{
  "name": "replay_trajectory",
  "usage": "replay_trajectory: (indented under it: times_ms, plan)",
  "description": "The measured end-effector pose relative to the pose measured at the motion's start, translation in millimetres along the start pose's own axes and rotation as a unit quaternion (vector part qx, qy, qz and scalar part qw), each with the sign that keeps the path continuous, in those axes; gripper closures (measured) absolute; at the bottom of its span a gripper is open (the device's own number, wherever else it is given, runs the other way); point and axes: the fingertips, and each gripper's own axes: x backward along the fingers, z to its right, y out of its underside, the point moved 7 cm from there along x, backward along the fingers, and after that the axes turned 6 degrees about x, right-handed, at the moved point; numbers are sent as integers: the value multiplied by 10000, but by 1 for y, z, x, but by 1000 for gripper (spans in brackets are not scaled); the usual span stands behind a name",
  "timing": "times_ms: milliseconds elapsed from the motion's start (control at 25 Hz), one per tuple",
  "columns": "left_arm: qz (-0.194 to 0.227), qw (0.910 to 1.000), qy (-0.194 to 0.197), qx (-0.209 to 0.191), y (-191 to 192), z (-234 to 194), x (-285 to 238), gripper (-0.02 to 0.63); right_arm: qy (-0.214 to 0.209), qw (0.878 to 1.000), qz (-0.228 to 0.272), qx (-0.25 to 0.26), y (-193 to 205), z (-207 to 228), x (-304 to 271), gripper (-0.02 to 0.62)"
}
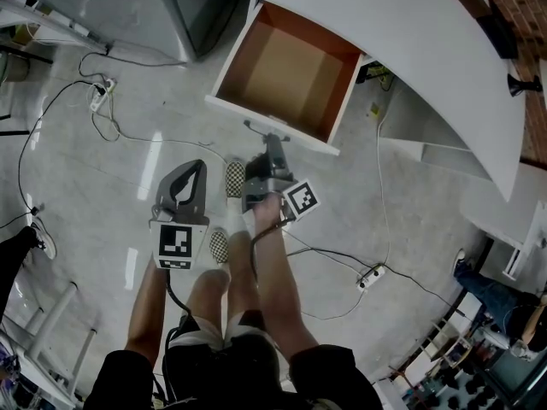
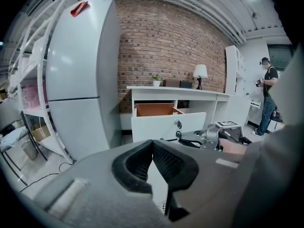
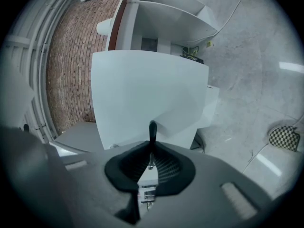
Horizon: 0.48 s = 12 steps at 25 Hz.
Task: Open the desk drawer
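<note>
The desk drawer (image 1: 232, 56) stands pulled out from under the white desk top (image 1: 410, 41); it is white outside, brown and empty inside. My right gripper (image 1: 272, 142) is shut on the thin dark handle (image 3: 152, 129) of the white drawer front (image 3: 147, 89), which fills the right gripper view. The handle sticks up between the closed pads (image 3: 164, 167). My left gripper (image 1: 191, 167) hangs back over the floor to the left, away from the drawer, shut with nothing in it. From the left gripper view, its tips (image 2: 153, 144) meet below the drawer front (image 2: 161, 125).
A tall grey fridge (image 2: 80, 75) stands left of the desk. Cables and power strips (image 1: 101, 92) (image 1: 369, 278) lie on the floor. My checkered shoes (image 1: 234, 178) are below the drawer. A person (image 2: 268, 89) stands far right by white shelves.
</note>
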Motion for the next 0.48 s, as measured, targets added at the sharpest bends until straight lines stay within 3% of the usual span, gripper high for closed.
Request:
replay_trajectory:
  times_ms: [480]
  plan:
    - [-136, 9999, 20, -32, 13, 9, 1, 595, 108, 9999, -38, -7, -1, 6, 0, 561]
